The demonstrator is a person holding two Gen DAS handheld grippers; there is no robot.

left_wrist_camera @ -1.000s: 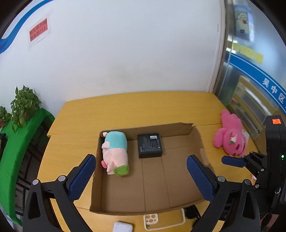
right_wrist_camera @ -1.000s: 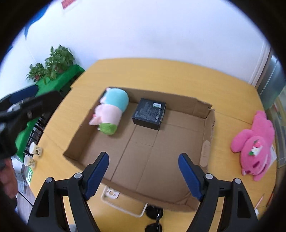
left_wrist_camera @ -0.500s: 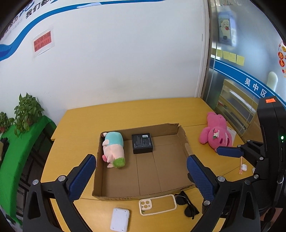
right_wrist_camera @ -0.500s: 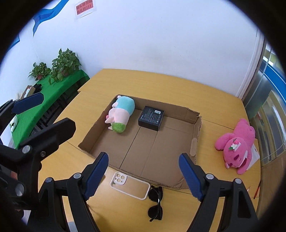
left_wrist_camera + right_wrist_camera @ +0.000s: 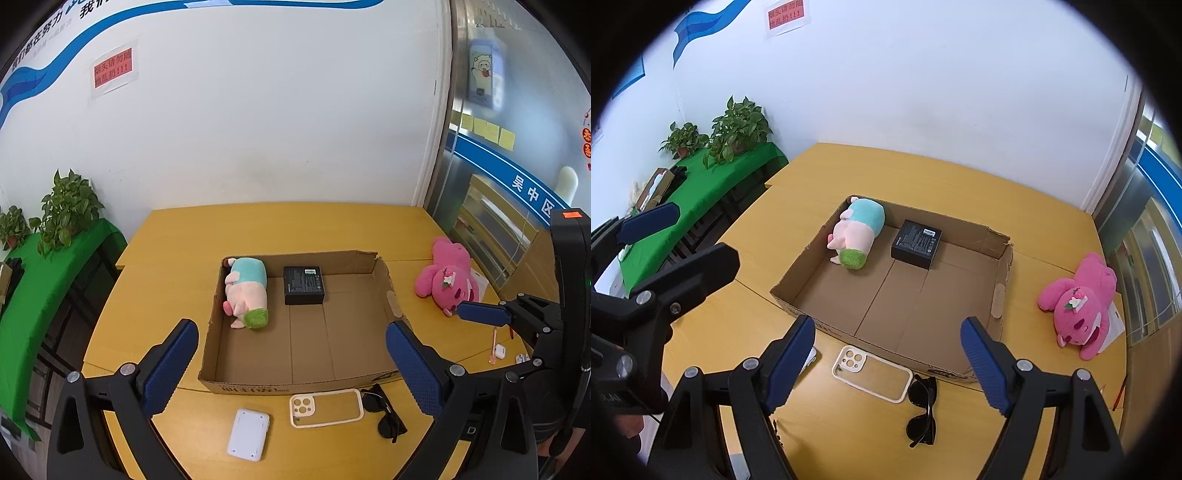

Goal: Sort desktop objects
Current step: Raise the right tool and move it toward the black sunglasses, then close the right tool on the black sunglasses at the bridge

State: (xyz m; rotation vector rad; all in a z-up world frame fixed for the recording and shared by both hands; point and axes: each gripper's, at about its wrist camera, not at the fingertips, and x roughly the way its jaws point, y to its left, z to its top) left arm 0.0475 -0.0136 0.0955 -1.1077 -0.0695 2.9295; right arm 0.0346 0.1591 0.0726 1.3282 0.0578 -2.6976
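An open cardboard box sits on the yellow table. Inside lie a pastel plush pig and a black box. In front of it lie a white phone case, black sunglasses and a white pad. A pink plush bear lies right of the box. My left gripper and right gripper are open, empty, held above the table's near edge.
Small white earbud items and a pen lie at the table's right edge. Potted plants stand on a green-covered bench to the left. A white wall backs the table; a glass partition is to the right.
Both grippers have pulled back and up from over the box, so the phone case, sunglasses and white pad come into view. Jaws stay open.
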